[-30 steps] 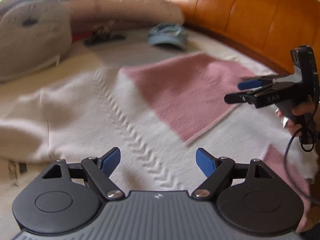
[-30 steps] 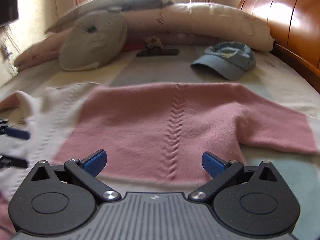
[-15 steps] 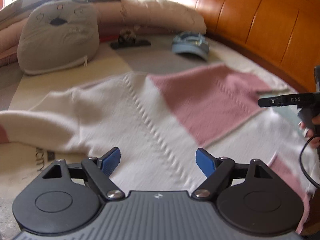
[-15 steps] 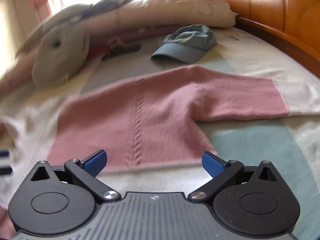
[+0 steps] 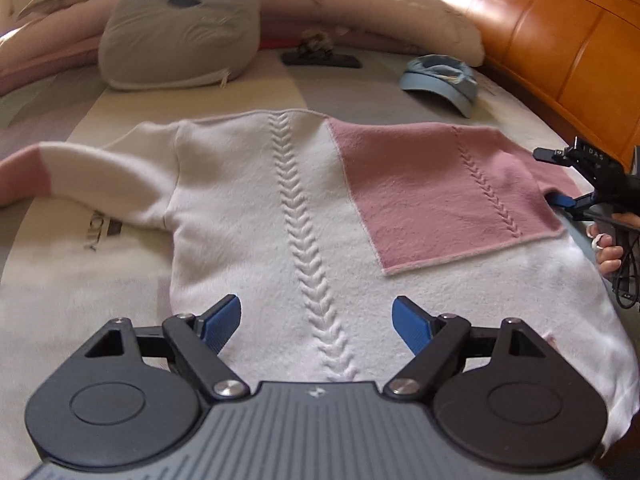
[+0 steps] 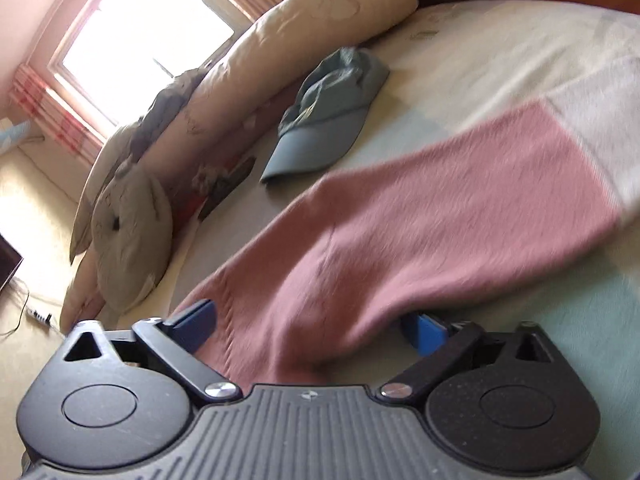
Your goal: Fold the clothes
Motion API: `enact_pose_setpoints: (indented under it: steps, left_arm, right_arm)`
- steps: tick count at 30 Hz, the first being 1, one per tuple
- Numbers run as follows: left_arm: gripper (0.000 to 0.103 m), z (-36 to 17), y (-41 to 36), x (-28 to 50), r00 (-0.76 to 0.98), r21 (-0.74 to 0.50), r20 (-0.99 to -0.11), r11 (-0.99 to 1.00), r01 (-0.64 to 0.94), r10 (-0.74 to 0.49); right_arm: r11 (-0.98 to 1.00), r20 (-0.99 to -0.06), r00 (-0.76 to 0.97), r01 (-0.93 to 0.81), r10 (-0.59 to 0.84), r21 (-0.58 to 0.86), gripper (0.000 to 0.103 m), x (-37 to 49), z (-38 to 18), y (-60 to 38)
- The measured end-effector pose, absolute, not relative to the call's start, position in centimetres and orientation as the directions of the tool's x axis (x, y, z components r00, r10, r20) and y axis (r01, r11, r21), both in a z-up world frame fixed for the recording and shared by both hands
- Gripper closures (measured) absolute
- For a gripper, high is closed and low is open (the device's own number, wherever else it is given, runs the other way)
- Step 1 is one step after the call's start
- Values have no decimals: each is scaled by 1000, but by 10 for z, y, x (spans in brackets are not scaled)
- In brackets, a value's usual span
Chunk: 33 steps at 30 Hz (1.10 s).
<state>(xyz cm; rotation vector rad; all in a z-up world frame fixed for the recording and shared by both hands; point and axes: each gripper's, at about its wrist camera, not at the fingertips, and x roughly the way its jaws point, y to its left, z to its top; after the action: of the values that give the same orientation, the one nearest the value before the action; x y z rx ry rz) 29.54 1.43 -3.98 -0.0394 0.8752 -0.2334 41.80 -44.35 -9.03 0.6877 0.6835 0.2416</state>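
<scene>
The sweater (image 5: 280, 208) lies flat on the bed (image 5: 48, 280), soft, limp knit that I expect to sag. My left tool (image 5: 316, 320) hovers spread over its hem. My right tool (image 6: 316, 320), jaws apart, straddles the pink sleeve (image 6: 440, 216) near the armpit, a sensible place to grip.

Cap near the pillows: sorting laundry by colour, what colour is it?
Blue-grey; the cap shows best in the right wrist view.

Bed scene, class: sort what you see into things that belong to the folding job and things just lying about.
Belongs to the job:
sweater
left tongs, open above it
right tongs, open around its pink sleeve

Just lying about:
blue cap
grey cushion
long pillow
</scene>
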Motion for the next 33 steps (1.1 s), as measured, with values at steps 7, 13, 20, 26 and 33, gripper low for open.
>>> enact_pose_setpoints:
  steps: [7,13,20,26,33]
  left_arm:
    - [20,-41,-5,299,597,-104,-778,978,182,-194]
    - [20,-32,-20,304,621,-38,-765,974,224,-172]
    - [18,-40,-42,319,669,110,-728,936,334,-153]
    - [17,-63,-31,325,648,160,-749,913,376,-136]
    - [13,-53,26,294,620,20,-763,952,304,-182]
  right_arm:
    - [798,-554,753,64,356,600,89,428,-96,-469]
    - [878,-636,714,63,294,475,81,440,-84,-464]
    - [936,-628,696,-235,350,261,39,384,-59,-387]
    - [916,-671,661,-395,336,69,31,365,-77,-337]
    - [908,-656,662,-411,362,87,23,311,-45,-364]
